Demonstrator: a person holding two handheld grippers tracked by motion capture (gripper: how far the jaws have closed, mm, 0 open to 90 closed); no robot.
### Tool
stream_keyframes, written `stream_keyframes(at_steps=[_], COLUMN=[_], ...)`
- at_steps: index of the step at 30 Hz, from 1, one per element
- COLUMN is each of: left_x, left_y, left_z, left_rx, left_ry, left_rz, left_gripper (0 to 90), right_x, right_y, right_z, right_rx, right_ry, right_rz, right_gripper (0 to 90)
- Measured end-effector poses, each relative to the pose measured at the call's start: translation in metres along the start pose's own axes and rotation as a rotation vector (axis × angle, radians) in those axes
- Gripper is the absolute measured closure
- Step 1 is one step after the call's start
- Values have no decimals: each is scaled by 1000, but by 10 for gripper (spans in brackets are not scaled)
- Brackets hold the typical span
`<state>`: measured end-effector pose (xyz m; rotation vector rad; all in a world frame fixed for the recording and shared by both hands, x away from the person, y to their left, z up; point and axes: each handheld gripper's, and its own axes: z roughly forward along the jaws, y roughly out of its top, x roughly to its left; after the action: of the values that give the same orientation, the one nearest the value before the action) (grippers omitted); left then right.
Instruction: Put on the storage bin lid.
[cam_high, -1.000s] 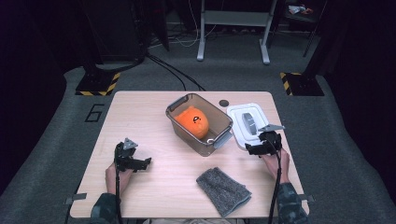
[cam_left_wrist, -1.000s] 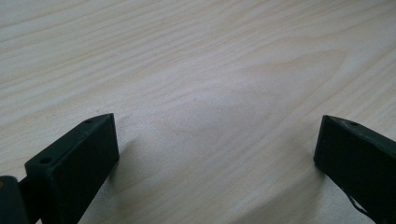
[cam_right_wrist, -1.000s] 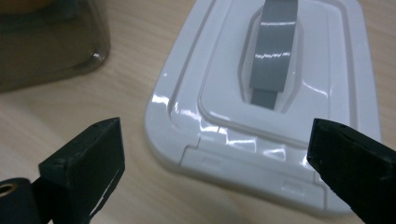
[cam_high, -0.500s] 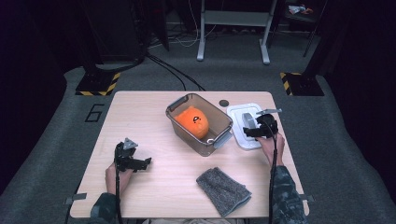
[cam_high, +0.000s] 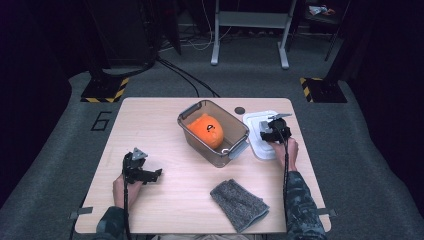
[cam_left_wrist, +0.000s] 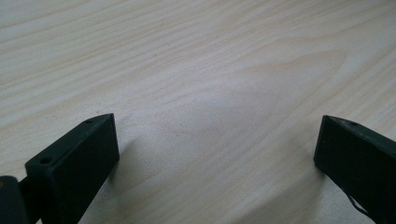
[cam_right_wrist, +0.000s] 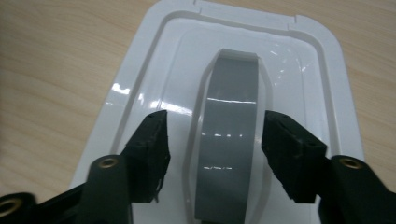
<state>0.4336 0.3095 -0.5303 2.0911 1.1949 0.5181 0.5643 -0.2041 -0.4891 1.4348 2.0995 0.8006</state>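
Wood table (cam_high: 165, 117) on grey carpet; right gripper (cam_right_wrist: 212, 140) jaws closing astride lid (cam_right_wrist: 154, 60) handle (cam_right_wrist: 231, 126), not touching; left gripper (cam_left_wrist: 215, 149) wide, empty.

I read this as a lab or test studio, not a home. My pale wooden desk (cam_high: 165, 120) stands alone on grey carpet (cam_high: 60, 125) marked with a large number 6 (cam_high: 101, 121). Black-and-yellow hazard-striped plates (cam_high: 105, 90) sit on the floor at the upper left and upper right of the frame, cables (cam_high: 185, 75) trail across the carpet, and a grey metal stand (cam_high: 250, 30) rises at top centre among dark equipment.
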Motion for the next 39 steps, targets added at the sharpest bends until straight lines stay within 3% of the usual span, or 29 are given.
stream_keyframes(at_steps=[3,6,9,11,15,25,29,39], left_x=[-1,-1,0,0,0,0,0,0], left_y=[0,0,0,0,0,0,0,1], left_z=[1,1,0,0,0,0,0,1], left_rx=[-7,-7,-1,-1,0,3,0,0], left_ry=[2,2,0,1,7,6,7,11], left_rz=[-10,-9,-10,-10,-3,-3,-2,-4], left_gripper=[0,0,0,0,0,0,0,0], right_x=[-1,0,-1,-2,-3,-8,-11,-15], right_y=[-2,-1,-2,-3,-4,-3,-1,1], right_z=[2,6,9,9,9,-5,-15,-34], right_rx=[-19,-24,-31,-31,-45,-64,-80,-94], right_ry=[0,-23,-46,-34,-39,9,19,46], right_rz=[43,23,36,49,68,87,63,57], right_gripper=[488,557,627,651,662,666,666,667])
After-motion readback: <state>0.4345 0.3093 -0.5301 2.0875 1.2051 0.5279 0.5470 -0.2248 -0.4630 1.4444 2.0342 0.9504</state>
